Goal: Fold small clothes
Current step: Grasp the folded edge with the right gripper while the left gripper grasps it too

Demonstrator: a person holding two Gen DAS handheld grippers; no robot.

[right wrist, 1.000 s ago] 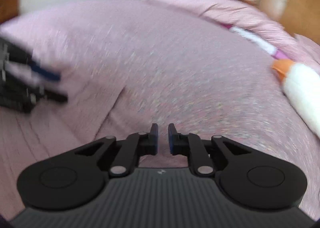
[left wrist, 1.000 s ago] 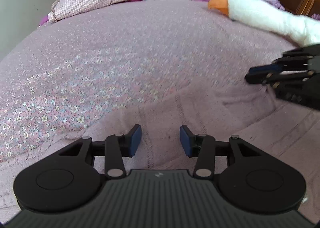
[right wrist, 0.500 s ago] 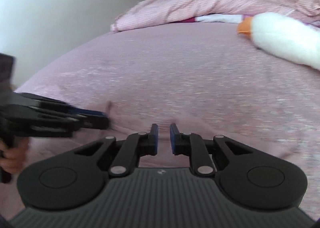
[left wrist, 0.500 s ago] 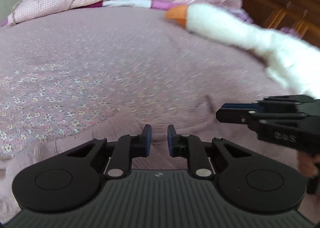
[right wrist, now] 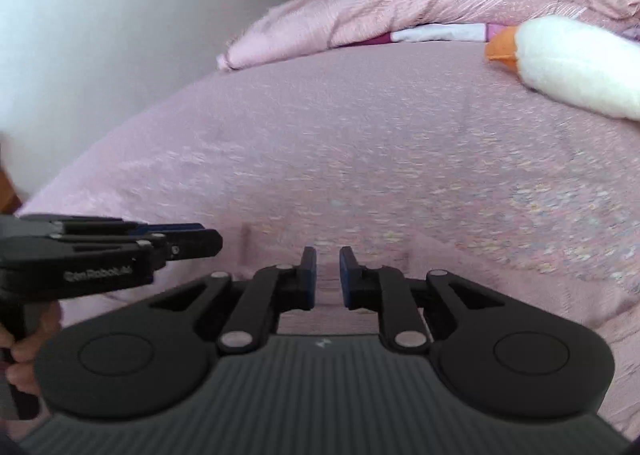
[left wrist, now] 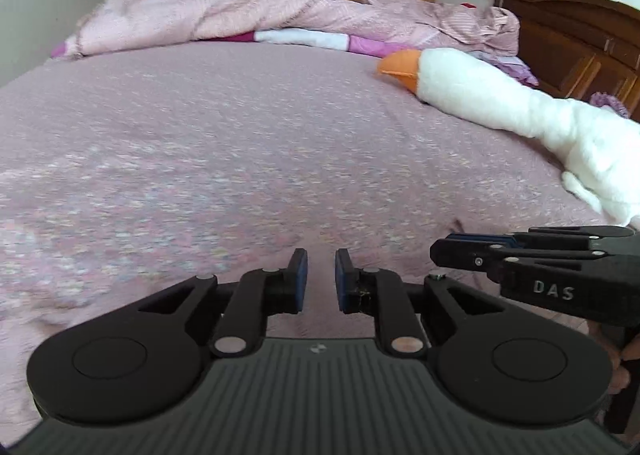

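Note:
A small pale pink knitted garment [right wrist: 400, 255] lies on the bed just ahead of both grippers; it blends with the bedspread, and in the left wrist view its edge [left wrist: 400, 255] barely shows. My left gripper [left wrist: 321, 263] is nearly shut with a narrow gap and holds nothing I can see. It also shows in the right wrist view [right wrist: 212, 243] at the left. My right gripper [right wrist: 328, 261] is likewise nearly shut with a small gap, low over the garment. It shows in the left wrist view [left wrist: 440, 251] at the right, side on.
A pink floral bedspread [left wrist: 200, 135] covers the bed. A white plush goose [left wrist: 500, 103] with an orange beak lies at the right. A rumpled pink quilt [left wrist: 280, 11] lies along the far edge. A dark wooden headboard [left wrist: 580, 39] stands at the far right; a wall [right wrist: 120, 15] is at the left.
My left gripper's fingers have closed from wide apart to a narrow gap. Both grippers have tilted up and come side by side, facing the far edge of the bed.

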